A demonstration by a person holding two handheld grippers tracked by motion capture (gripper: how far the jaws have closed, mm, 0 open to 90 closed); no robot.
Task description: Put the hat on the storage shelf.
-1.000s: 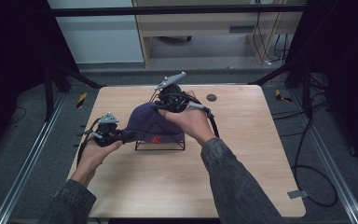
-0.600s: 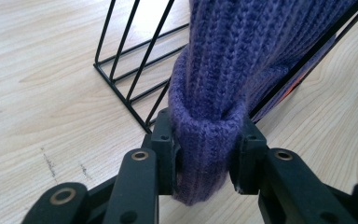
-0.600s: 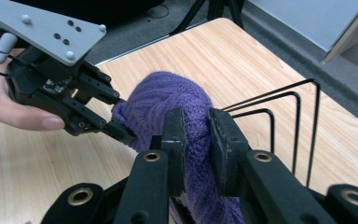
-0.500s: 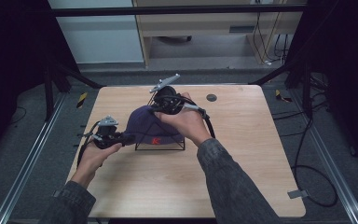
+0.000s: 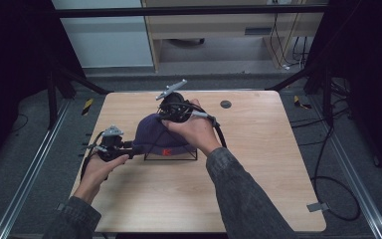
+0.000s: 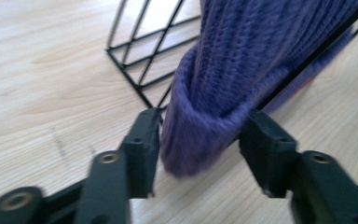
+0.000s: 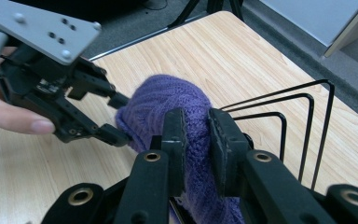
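Purple knitted hat [image 5: 158,133] sits draped over a black wire rack [image 5: 171,155] near the middle of the worktop [image 5: 258,174], a little toward its left and far edges.

Right gripper [image 7: 196,140]: jaws nearly together, pinching a fold of the knit at the crown; in the high view it comes down on the hat from the far side [image 5: 175,110].

Left gripper [image 6: 200,135]: jaws have just been opening. The rolled hem hangs between them, but the pads look to stand off the wool on both sides, so no grip. In the high view it lies level at the hat's left side [image 5: 129,149].

Step in hand, as I judge it: fitting the hat onto the rack, left side just released.

Next move calls for drawing the left gripper back clear of the hem without snagging the wire, then easing the crown pinch off so the hat settles evenly.
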